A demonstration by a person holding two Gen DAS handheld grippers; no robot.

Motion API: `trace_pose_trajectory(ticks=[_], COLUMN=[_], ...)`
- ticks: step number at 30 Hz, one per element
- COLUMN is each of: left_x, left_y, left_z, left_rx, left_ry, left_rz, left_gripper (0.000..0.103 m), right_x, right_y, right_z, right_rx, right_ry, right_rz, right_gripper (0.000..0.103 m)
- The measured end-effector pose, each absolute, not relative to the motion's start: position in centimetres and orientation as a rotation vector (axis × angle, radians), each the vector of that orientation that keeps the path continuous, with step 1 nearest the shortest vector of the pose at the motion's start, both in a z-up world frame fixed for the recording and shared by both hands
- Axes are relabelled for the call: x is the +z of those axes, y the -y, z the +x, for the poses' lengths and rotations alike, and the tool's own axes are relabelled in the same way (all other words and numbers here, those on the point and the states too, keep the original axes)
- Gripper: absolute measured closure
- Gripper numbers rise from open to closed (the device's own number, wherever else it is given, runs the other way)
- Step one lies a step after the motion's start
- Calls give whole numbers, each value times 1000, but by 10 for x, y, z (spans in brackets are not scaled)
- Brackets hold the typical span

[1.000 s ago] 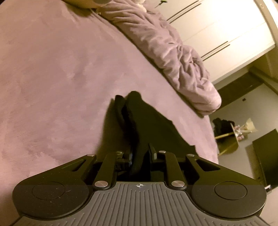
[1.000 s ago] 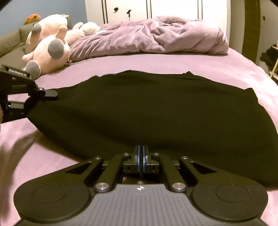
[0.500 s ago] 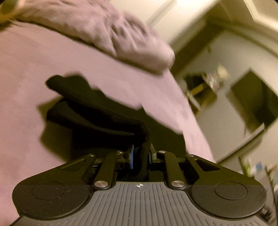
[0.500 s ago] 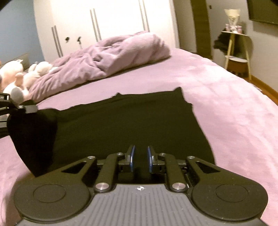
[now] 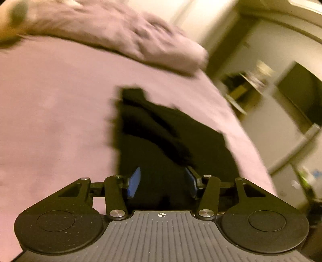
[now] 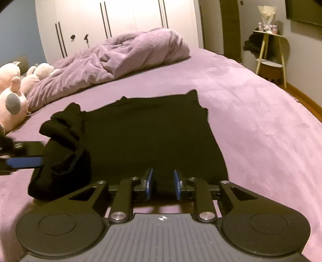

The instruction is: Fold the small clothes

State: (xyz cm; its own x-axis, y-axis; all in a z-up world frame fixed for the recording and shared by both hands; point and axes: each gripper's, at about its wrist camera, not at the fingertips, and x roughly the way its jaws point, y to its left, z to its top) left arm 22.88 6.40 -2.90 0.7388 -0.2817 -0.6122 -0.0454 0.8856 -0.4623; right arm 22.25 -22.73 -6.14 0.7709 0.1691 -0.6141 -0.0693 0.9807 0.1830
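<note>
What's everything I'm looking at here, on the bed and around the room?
Garment: one, black, flat mid-bed, left end bunched up.
Bedcover: one, purple, under everything.
Duvet: one, purple, heaped at far side.
Plush toys: several, pink and cream, far left.
Wardrobe: one, white, behind bed.
Side table: one, pale, right wall.
Left tongs: black, blue pads, open.
Right tongs: black, blue pads, open.

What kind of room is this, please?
Most likely a bedroom: the black garment lies on a bed with a purple cover, a crumpled duvet and plush toys behind it, and white wardrobe doors beyond.
</note>
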Motion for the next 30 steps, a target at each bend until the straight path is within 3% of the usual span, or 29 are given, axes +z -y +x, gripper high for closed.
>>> trace_pose_trajectory(ticks=[3, 7, 9, 13, 15, 16, 18, 19, 25, 27, 28, 30], left_x=[-41, -58, -62, -63, -65, -66, -66, -66, -65, -66, -66, -65], left_y=[-93, -116, -122, -115, -115, -113, -110, -107, -82, -75, -71, -64], left_z=[218, 215, 213, 216, 216, 217, 217, 219, 229, 233, 234, 236], left_rx=[30, 131, 133, 108, 109, 106, 91, 82, 2, -25, -41, -71], left_ry=[-729, -764, -770, -764, -765, -764, -766, -767, -768, -779, -783, -778], left_rz=[-496, -576, -586, -541, -523, -522, -526, -524, -481, -476, -476, -466], left_gripper=[49, 49, 49, 49, 49, 49, 50, 50, 50, 50, 50, 49], right_x=[-53, -41, -39, -45, -48, -49, -49, -51, -53, -62, -66, -70], right_y=[212, 172, 147, 112, 107, 106, 104, 104, 157, 167, 172, 182], right_z=[229, 246, 258, 290, 304, 310, 319, 320, 330, 332, 333, 332], right_rx=[213, 370, 424, 480, 498, 504, 523, 521, 224, 137, 118, 137], right_ry=[-649, -615, -604, -628, -634, -638, -640, -636, -608, -643, -668, -688], right_rz=[156, 69, -16, -84, -53, -35, -19, -23, 241, 234, 238, 276], right_gripper=[69, 33, 30, 32, 47, 61, 78, 95, 95, 87, 78, 74])
